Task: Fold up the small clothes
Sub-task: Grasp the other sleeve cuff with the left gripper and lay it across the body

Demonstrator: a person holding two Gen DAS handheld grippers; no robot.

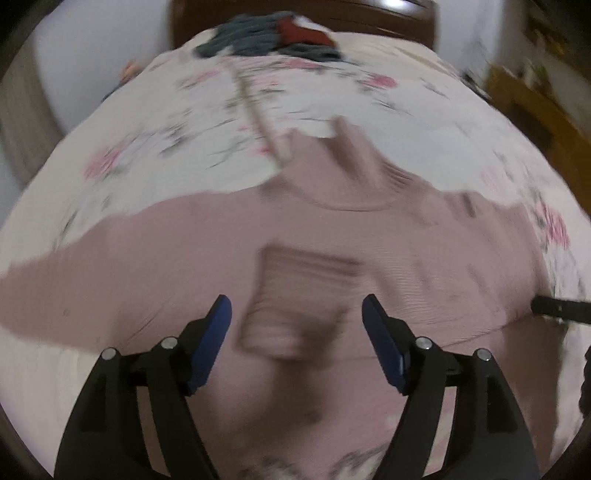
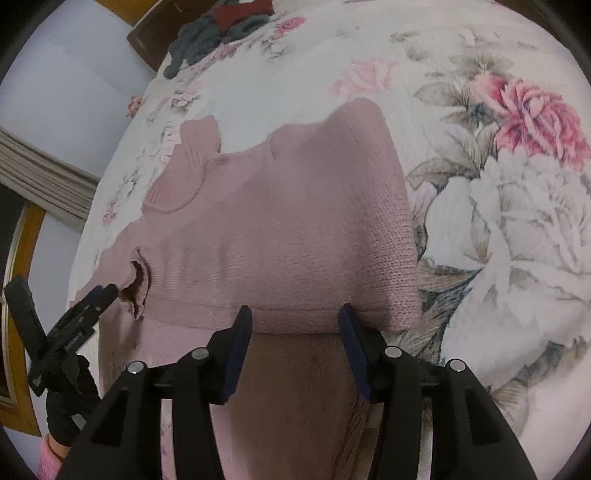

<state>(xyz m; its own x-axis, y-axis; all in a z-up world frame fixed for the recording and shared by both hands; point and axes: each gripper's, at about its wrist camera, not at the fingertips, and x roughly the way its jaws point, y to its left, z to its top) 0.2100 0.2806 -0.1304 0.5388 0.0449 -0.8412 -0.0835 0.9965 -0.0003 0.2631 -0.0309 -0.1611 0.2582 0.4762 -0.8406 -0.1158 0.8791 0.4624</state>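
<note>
While the pink knitted sweater (image 2: 280,221) lies spread on the floral bedspread (image 2: 517,221), the right gripper (image 2: 295,317) stands just above its folded lower edge, its two blue-padded fingers (image 2: 240,343) apart with the knit's hem between and beyond their tips. Whether the pads touch the cloth cannot be told. In the left wrist view the left gripper (image 1: 297,308) hangs over the sweater's (image 1: 332,240) body, jaws wide apart, with a ribbed cuff (image 1: 295,306) lying on the chest between the tips. The collar points away from that camera, toward the head of the bed.

In the right wrist view the left gripper (image 2: 107,291) shows at the sweater's far left edge, beside a ruffled fold; from there its jaws look nearly together, though that cannot be settled. A gloved hand (image 2: 66,417) holds it, with a pink sleeve cut off at the frame's bottom.

The left wrist view is blurred throughout, so the knit texture and the bedspread (image 1: 184,129) pattern smear. The sweater's one outstretched sleeve runs off the left edge there.

One sweater is in view, two grippers, and one pile of grey and red clothes (image 2: 218,29) near the dark wooden headboard (image 2: 144,40).
</note>
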